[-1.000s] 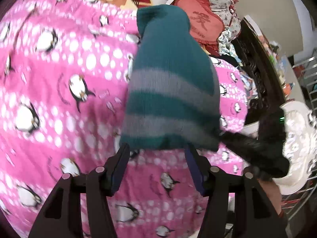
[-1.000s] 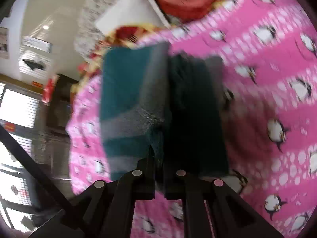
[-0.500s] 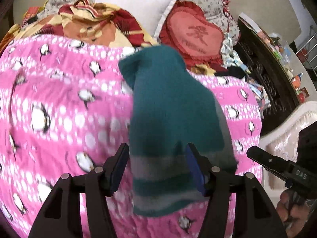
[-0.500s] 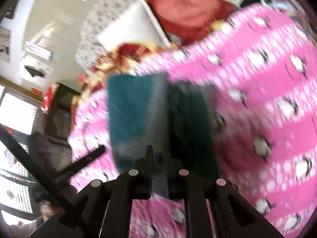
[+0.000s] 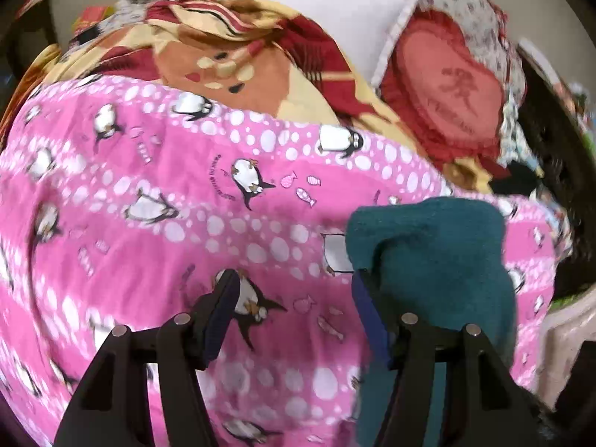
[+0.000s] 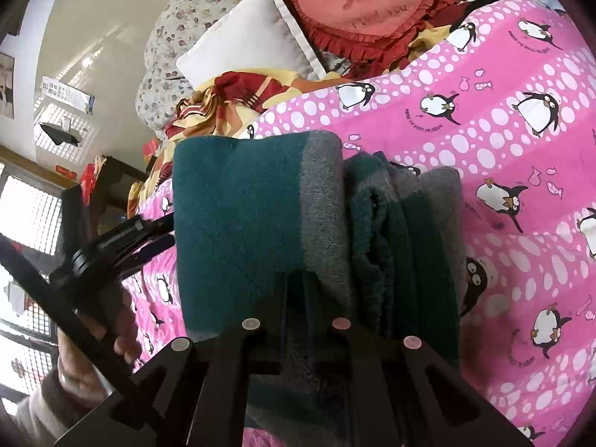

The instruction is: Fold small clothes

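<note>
A small teal knit garment with grey stripes (image 6: 260, 223) hangs folded in my right gripper (image 6: 296, 279), which is shut on it above the pink penguin blanket (image 6: 521, 149). In the left wrist view the same garment (image 5: 439, 260) hangs at the right, just beside the right finger. My left gripper (image 5: 294, 298) is open and empty over the blanket (image 5: 149, 205). The left gripper (image 6: 123, 238) also shows at the left of the right wrist view, with the hand holding it.
Beyond the blanket lie a yellow and red patterned cloth (image 5: 242, 52), a white pillow (image 5: 335, 18), a red heart-shaped cushion (image 5: 447, 93) and a floral pillow (image 6: 178, 37). Dark wooden furniture (image 5: 551, 149) stands at the right.
The garment has been lifted and folded over in my right gripper. My left gripper has drawn back and to the left, so the garment now hangs off to its right.
</note>
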Available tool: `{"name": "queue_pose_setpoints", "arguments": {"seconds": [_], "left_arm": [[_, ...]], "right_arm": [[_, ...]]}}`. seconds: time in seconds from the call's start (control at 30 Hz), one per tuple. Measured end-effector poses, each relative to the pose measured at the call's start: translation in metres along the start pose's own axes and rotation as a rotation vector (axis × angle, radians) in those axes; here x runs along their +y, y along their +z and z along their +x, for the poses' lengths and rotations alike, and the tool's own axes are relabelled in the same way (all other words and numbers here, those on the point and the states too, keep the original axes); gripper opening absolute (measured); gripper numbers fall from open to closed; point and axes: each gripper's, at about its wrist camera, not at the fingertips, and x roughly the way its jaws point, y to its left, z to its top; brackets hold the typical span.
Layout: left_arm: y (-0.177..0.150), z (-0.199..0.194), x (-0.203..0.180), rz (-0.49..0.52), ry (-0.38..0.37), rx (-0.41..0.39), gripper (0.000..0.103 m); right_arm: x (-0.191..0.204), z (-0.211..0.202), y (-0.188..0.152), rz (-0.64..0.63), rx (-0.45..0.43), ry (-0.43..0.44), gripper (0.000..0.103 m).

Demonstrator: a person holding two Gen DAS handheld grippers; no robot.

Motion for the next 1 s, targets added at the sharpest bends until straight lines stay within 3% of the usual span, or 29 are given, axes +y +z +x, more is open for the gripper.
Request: {"name": "queue_pose_setpoints", "arguments": {"seconds": [0.17, 0.27, 0.4, 0.47, 0.6, 0.67, 0.77, 0.87, 0.9, 0.97, 1.0], "left_arm": [[0.025, 0.032, -0.011, 0.027, 0.015, 0.017, 0.062], [0.045, 0.037, -0.016, 0.0, -0.03, 0.004, 0.062], [0.061, 0.021, -0.021, 0.005, -0.004, -0.041, 0.062], [0.06, -0.002, -0.023, 0.027, -0.045, -0.07, 0.062], [0.028, -0.048, -0.038, 0.154, -0.072, -0.084, 0.063], [0.004, -0.061, -0.043, 0.187, -0.094, -0.081, 0.069], [-0.03, -0.065, -0.045, 0.18, -0.141, -0.043, 0.07], [-0.056, -0.056, -0.04, 0.127, -0.2, 0.015, 0.074], [-0.063, -0.053, -0.039, 0.11, -0.215, 0.027, 0.076], [-0.076, -0.042, -0.032, 0.052, -0.238, 0.053, 0.08], [-0.081, -0.037, -0.029, 0.027, -0.257, 0.065, 0.081]], "right_arm": [[-0.002, 0.0, 0.001, 0.006, -0.001, 0.009, 0.007], [0.001, -0.001, -0.003, -0.026, 0.001, -0.008, 0.007], [0.003, -0.004, -0.004, -0.035, 0.003, -0.034, 0.007], [0.007, -0.01, -0.004, -0.03, -0.007, -0.052, 0.007], [0.02, -0.027, -0.003, -0.07, -0.061, -0.091, 0.023], [0.023, -0.026, 0.0, -0.095, -0.061, -0.129, 0.025], [0.018, -0.011, 0.002, -0.152, -0.025, -0.313, 0.023], [-0.005, -0.021, 0.003, -0.061, -0.044, -0.181, 0.024], [-0.01, -0.03, 0.003, -0.042, -0.064, -0.164, 0.028], [-0.019, -0.045, 0.001, -0.029, -0.116, -0.187, 0.055], [-0.029, -0.051, 0.001, -0.008, -0.142, -0.181, 0.079]]}}
